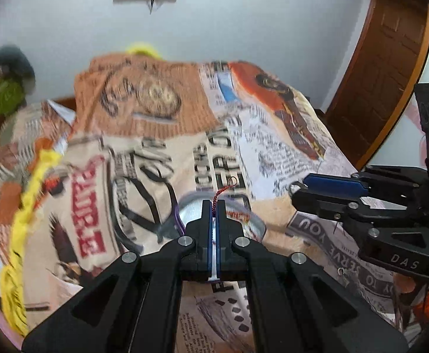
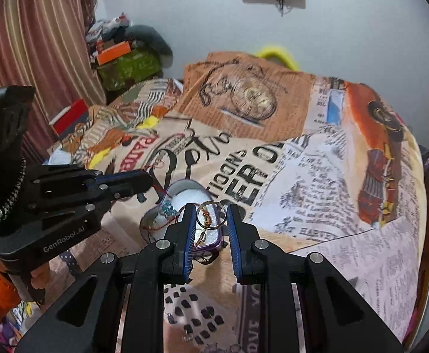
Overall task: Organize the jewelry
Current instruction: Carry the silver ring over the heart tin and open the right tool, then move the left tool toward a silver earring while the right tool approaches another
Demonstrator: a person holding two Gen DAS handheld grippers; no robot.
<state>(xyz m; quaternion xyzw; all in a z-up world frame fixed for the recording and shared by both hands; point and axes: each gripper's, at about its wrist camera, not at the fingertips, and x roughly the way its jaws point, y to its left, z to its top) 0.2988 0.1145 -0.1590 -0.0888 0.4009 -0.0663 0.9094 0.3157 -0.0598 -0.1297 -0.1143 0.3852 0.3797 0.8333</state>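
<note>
**Red cord held over the jewelry box**

The left gripper (image 1: 213, 206) is pinched tight on a twisted red cord (image 1: 220, 191) — a thread bracelet, I'd guess — just above the heart-shaped box (image 2: 185, 220) on the newspaper-print cloth (image 2: 317, 176). The right gripper (image 2: 209, 220) hangs over the same box, jaws set apart and holding nothing; a metal ring (image 2: 210, 215) shows between them, lying in the box beside blue beads (image 2: 167, 208). The step in hand looks like laying the cord in. Next — lower it inside the box's rim and release, clear of the ring so nothing tangles.
</note>
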